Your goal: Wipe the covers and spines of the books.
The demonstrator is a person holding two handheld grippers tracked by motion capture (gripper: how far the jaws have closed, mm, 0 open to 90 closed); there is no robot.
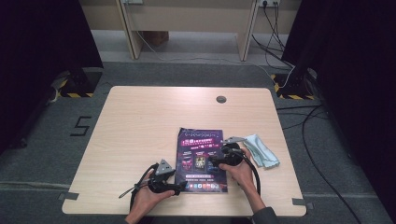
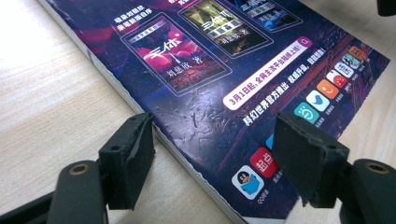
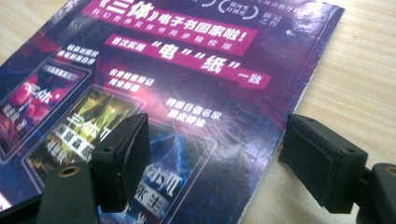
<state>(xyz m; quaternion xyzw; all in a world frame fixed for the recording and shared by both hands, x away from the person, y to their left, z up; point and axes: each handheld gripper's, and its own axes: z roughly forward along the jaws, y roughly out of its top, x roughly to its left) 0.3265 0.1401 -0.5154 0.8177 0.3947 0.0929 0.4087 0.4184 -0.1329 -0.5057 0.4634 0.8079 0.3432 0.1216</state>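
Note:
A purple magazine (image 1: 201, 158) with printed book covers lies flat on the wooden table (image 1: 140, 121), near the front edge. My left gripper (image 1: 180, 188) is at its lower left corner. In the left gripper view the magazine (image 2: 210, 70) lies under the left gripper (image 2: 215, 140), whose open jaws straddle the spine edge without pressing on it. My right gripper (image 1: 212, 163) is over the magazine's right side. In the right gripper view the right gripper (image 3: 215, 135) stands open across the magazine (image 3: 187, 93), one jaw over the cover and the other past its right edge.
A crumpled pale blue cloth (image 1: 261, 149) lies just right of the magazine, behind my right hand. A round cable hole (image 1: 221, 99) sits near the table's far edge. Cables (image 1: 289, 74) run over the floor at the far right.

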